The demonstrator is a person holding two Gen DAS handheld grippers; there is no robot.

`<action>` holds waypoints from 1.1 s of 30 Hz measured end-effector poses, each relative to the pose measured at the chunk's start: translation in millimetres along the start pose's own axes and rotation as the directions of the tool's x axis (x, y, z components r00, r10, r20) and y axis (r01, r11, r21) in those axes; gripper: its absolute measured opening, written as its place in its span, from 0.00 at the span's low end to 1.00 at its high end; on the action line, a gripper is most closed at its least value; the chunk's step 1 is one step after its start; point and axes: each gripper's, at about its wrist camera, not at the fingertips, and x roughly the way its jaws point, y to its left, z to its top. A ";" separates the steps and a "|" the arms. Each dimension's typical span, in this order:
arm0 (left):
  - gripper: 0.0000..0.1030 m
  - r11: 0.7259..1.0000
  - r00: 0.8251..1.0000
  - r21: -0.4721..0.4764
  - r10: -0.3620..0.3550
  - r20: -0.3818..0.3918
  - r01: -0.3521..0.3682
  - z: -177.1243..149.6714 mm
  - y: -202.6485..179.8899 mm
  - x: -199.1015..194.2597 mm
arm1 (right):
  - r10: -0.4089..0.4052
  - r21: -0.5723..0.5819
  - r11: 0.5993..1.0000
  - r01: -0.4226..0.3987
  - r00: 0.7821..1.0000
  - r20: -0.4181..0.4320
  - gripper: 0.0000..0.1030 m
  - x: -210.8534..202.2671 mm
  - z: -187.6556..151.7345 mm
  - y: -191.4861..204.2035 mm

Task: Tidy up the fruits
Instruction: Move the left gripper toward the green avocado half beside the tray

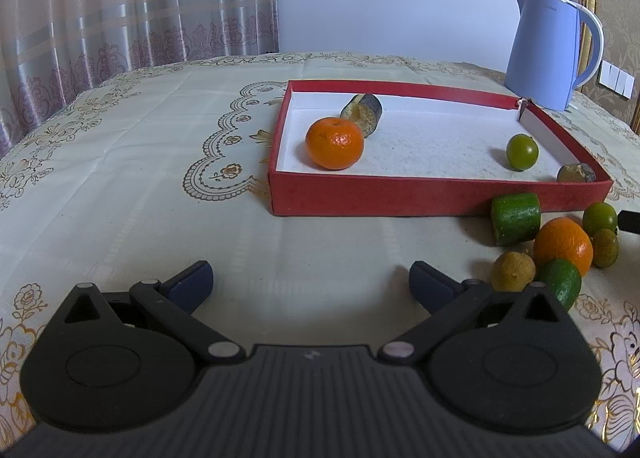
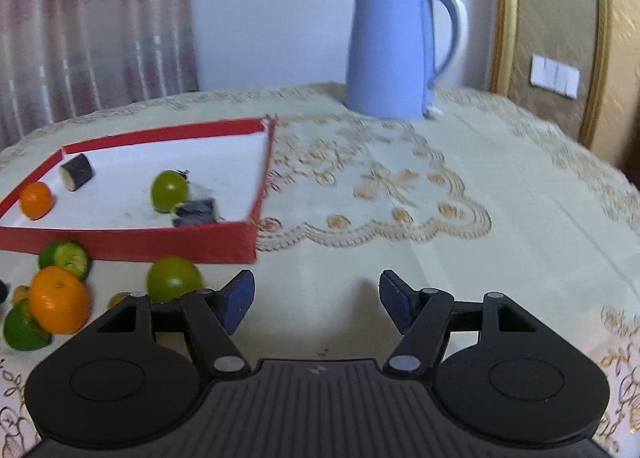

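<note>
Red cardboard makes the walls of the shallow box [image 1: 400, 202] that sits on the bench [image 1: 160, 198], which wears a cream cloth with gold flower patterns. The box has a white floor. Inside it, at the near left, rests a round orange mandarin [image 1: 334, 143]. Just behind that, touching or almost touching it, lies a dark cut chunk with a yellow inside [image 1: 362, 112]. Over at the right of the box sits a small round green fruit [image 1: 521, 151], and a second dark chunk [image 1: 576, 173] lies in the near right corner.

More fruit waits outside, in a bunch by the near right corner of the box. A green cut cylinder piece [image 1: 515, 218] lies against the box wall. Near it are a bigger orange [image 1: 563, 245], two small green round fruits [image 1: 599, 219], a yellow-brown round fruit [image 1: 513, 271] and a bright green lime [image 1: 560, 283].

The left claw [image 1: 311, 282] hangs low over bare cloth, spread wide with nothing in it. The right claw [image 2: 317, 298] is also spread wide and holds nothing; the fruit bunch is just to its left in its view.

A tall light blue plastic kettle [image 2: 390, 46] stands at the far side, beyond the box. A pink patterned curtain [image 1: 120, 10] hangs at the far left.
</note>
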 end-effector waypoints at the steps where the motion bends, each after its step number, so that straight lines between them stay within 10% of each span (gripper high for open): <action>1: 1.00 1.000 1.000 0.000 0.000 0.000 0.000 0.0 0.3 0.0 | -0.001 0.001 1.000 0.001 1.000 -0.007 0.67 3.1 -1.5 0.1; 11: 1.00 1.000 0.999 -0.012 -0.004 0.039 0.004 -1.3 3.0 -7.1 | -0.008 0.003 1.000 0.008 0.999 -0.041 0.91 8.9 -3.8 0.3; 19: 1.00 0.971 0.968 -0.015 -0.234 0.093 0.237 1.1 -12.0 -46.7 | -0.002 0.001 1.000 0.002 0.999 -0.045 0.93 9.2 -3.6 0.3; 33: 0.89 0.929 0.943 0.173 -0.333 0.000 0.328 -11.4 -75.9 -47.1 | 0.000 0.000 1.000 0.000 0.999 -0.046 0.94 9.6 -3.5 0.4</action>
